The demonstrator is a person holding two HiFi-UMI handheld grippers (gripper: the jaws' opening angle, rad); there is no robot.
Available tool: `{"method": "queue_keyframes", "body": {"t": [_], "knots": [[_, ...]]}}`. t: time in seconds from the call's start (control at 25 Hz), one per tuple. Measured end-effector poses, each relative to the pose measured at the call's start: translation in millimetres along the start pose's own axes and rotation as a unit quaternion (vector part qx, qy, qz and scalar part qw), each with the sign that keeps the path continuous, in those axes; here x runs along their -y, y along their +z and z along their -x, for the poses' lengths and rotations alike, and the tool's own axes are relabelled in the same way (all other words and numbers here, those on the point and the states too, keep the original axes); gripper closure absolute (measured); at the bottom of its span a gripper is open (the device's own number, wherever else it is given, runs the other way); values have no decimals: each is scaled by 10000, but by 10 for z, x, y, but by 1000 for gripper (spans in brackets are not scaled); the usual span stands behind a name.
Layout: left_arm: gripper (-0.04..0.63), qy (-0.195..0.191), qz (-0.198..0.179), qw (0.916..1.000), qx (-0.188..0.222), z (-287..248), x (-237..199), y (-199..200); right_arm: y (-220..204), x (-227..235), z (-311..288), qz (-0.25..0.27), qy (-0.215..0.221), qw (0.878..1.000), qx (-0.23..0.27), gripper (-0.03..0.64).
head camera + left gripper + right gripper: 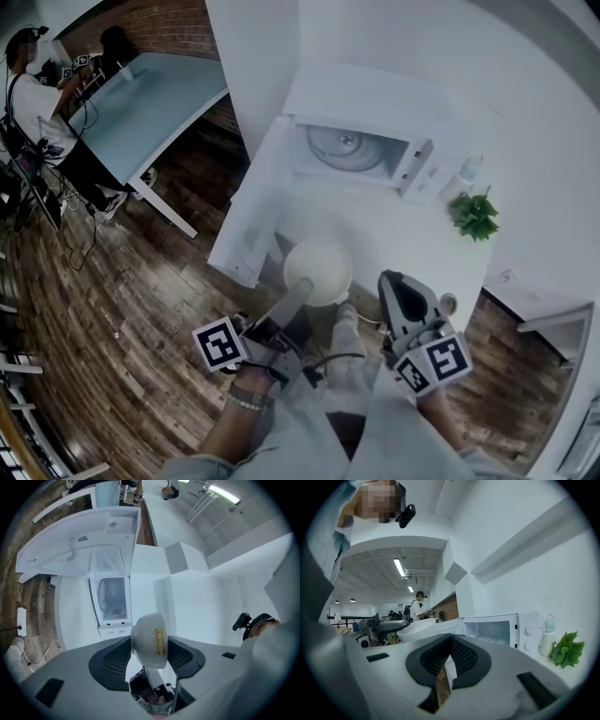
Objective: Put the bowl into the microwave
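Left gripper (pixel 306 285) clamps white bowl (pixel 323 262) by rim | right gripper (pixel 392 279) closed, empty | microwave (pixel 418 161) upper centre, door (pixel 246 216) open | placing inside not yet done

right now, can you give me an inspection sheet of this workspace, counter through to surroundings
surface: white counter, clean where it shows.
job's things: microwave with its door open and a glass plate inside; white bowl held up in front of it.
clutter: small plant and pale bottle beside the microwave.
grippers: left gripper shut on the bowl's rim; right gripper shut, empty.
cables: white power strip on the floor.
surroundings: wood floor, table with people at it.
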State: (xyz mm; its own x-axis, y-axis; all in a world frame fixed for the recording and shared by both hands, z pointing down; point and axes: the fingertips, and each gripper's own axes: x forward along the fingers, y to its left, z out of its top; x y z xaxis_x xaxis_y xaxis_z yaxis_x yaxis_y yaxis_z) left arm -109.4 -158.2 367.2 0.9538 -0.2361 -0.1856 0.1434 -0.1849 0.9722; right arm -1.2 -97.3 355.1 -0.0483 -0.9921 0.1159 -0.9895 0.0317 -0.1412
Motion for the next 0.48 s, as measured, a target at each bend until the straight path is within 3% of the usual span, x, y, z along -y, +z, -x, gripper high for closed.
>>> {"method": "queue_keyframes", "body": {"t": [0.48], "knots": [[376, 107, 19, 9999, 125, -523, -172, 200, 106, 490, -398, 10, 143, 9998, -115, 615]]}}
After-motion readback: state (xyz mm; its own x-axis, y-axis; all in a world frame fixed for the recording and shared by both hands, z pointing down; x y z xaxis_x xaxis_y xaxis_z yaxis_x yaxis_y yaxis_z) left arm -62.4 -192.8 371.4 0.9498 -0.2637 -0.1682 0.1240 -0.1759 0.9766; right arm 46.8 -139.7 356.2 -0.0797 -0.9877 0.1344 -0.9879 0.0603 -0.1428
